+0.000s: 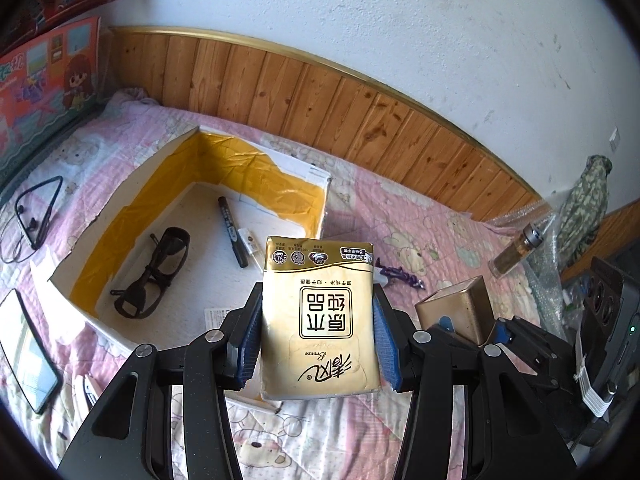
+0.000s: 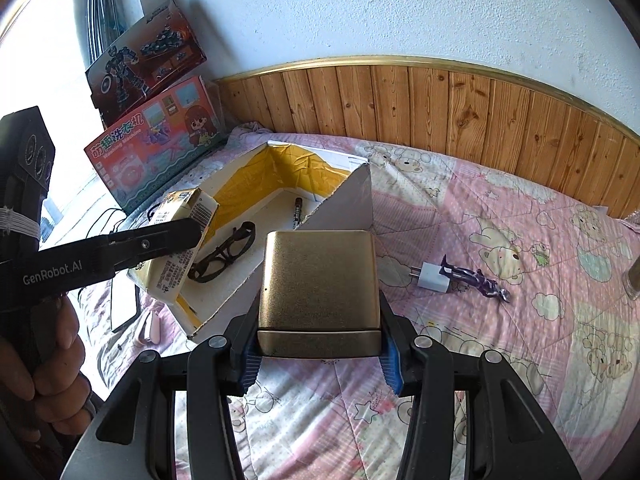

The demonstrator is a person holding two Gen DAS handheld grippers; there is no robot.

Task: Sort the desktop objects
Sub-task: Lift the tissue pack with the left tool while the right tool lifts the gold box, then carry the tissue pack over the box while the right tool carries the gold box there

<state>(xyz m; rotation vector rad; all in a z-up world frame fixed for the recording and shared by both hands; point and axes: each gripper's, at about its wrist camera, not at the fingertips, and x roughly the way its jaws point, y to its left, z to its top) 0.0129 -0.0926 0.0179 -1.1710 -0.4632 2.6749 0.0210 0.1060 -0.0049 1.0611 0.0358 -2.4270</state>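
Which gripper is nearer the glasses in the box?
Left. The left gripper, holding the tissue pack, hangs over the box beside the glasses; the right gripper is outside the box.

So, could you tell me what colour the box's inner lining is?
Yellow lining, white cardboard box; clearest in the left wrist view.

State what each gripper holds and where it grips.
Left gripper: tissue pack, clamped across its long sides. Right gripper: gold tin, clamped across its side walls.

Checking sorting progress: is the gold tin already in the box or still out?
Out. The right claw grips the gold tin above the quilt, near the box.
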